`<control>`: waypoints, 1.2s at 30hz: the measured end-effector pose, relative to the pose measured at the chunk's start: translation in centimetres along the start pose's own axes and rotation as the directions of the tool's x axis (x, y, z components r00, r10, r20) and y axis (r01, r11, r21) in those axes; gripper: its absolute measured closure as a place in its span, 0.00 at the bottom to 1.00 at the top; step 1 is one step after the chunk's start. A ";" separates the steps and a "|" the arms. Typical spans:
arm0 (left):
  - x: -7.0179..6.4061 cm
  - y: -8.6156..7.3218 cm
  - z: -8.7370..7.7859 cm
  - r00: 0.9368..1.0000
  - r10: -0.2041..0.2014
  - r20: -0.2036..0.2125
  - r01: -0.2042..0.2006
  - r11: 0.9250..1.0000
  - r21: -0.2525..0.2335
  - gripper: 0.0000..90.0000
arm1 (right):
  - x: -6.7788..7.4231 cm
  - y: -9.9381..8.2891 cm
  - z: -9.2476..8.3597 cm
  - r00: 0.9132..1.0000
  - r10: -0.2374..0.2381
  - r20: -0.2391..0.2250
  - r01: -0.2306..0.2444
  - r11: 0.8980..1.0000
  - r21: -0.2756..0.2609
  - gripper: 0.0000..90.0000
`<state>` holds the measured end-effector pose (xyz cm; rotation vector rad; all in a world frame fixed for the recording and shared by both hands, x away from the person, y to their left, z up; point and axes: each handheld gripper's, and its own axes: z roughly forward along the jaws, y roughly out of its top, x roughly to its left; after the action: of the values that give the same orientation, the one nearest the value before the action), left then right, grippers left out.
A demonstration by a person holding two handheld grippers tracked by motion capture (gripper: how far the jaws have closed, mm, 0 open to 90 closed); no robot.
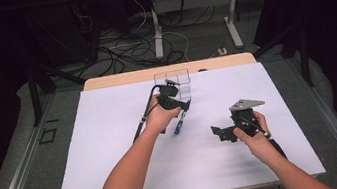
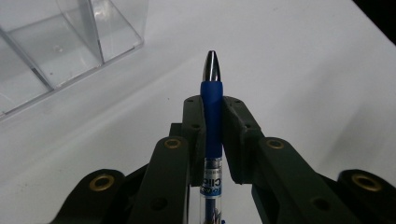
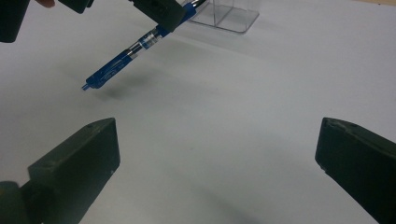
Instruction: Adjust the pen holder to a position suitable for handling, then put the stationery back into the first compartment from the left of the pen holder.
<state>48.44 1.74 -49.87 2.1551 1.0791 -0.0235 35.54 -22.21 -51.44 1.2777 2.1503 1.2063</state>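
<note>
A blue pen (image 2: pixel 211 116) with a silver tip and a clear barrel is clamped between the jaws of my left gripper (image 2: pixel 212 109), tip pointing ahead. In the high view the left gripper (image 1: pixel 181 107) hovers just in front of a clear plastic box (image 1: pixel 173 82), the pen (image 1: pixel 179 122) slanting down toward the table behind it. From the right gripper view the pen (image 3: pixel 121 63) hangs above the table, casting a shadow. My right gripper (image 1: pixel 216 133) stays low at the right of the white table, jaws wide apart (image 3: pixel 217 154) with nothing between them.
The clear box (image 2: pixel 60 42) has divided compartments and stands near the far edge of the white tabletop (image 1: pixel 114 148). A wooden strip (image 1: pixel 118 79) runs behind it. Cables and table legs lie on the floor beyond.
</note>
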 end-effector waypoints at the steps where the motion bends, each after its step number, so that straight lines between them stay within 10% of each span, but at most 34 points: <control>1: 0.0 0.0 -0.2 1.000 -0.010 -0.002 0.010 1.000 -0.009 0.89 | 0.0 0.0 0.0 1.000 0.000 0.000 0.000 1.000 0.000 0.00; 14: 0.4 0.5 -2.3 0.999 -0.043 -0.013 0.040 0.983 -0.180 0.89 | 0.0 0.0 0.0 1.000 -0.007 -0.001 0.007 1.000 0.007 0.00; 36: 1.9 1.6 -5.6 0.996 -0.078 -0.036 0.057 0.915 -0.399 0.89 | 0.0 0.0 0.0 1.000 0.001 -0.002 -0.001 1.000 0.003 0.00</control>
<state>49.21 5.81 -45.34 1.7590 1.0812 0.2051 35.51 -22.18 -51.45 1.2790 2.1544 1.2051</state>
